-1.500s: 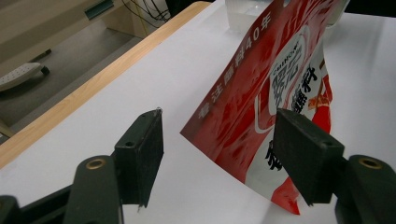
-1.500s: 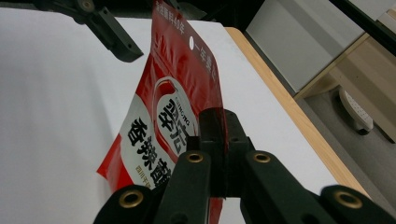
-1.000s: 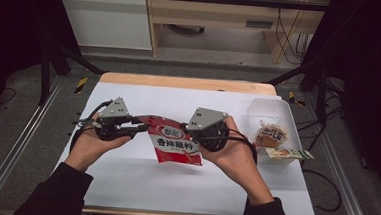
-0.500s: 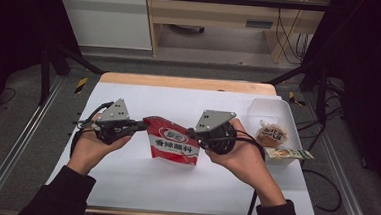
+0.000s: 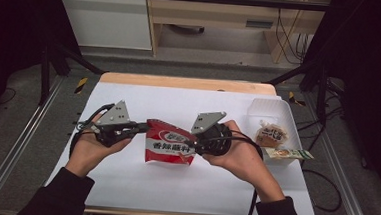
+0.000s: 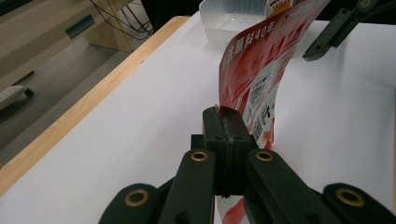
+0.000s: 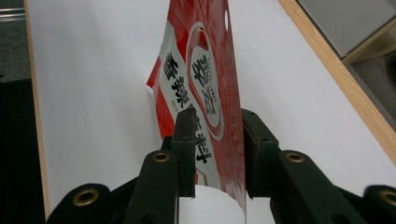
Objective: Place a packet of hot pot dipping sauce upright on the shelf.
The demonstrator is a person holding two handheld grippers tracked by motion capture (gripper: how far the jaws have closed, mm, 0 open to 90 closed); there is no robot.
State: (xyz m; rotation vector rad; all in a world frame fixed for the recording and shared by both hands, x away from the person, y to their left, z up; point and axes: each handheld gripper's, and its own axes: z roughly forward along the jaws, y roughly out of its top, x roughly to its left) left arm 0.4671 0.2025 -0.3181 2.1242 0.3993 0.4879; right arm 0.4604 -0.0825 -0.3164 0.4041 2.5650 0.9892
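Note:
A red snack packet [image 5: 170, 146] with white and black lettering is held up over the white table top between my two grippers. My left gripper [image 5: 144, 129] is shut on its left corner; in the left gripper view the jaws [image 6: 224, 126] pinch the packet's edge and the packet [image 6: 261, 60] rises beyond them. My right gripper [image 5: 192, 143] is at the packet's right side. Its jaws have just been opening, and in the right gripper view they [image 7: 218, 116] stand apart with the packet [image 7: 205, 56] between them and a gap beside it.
A clear plastic tray [image 5: 273, 112] sits at the table's right edge with a brown snack pack [image 5: 271, 134] in it. A flat sachet [image 5: 288, 153] lies on its near rim. The wooden table edge [image 5: 185, 82] runs along the far side.
The left jaws have closed on the packet's corner. The right jaws have parted around its other side. Both hands have stayed about where they were.

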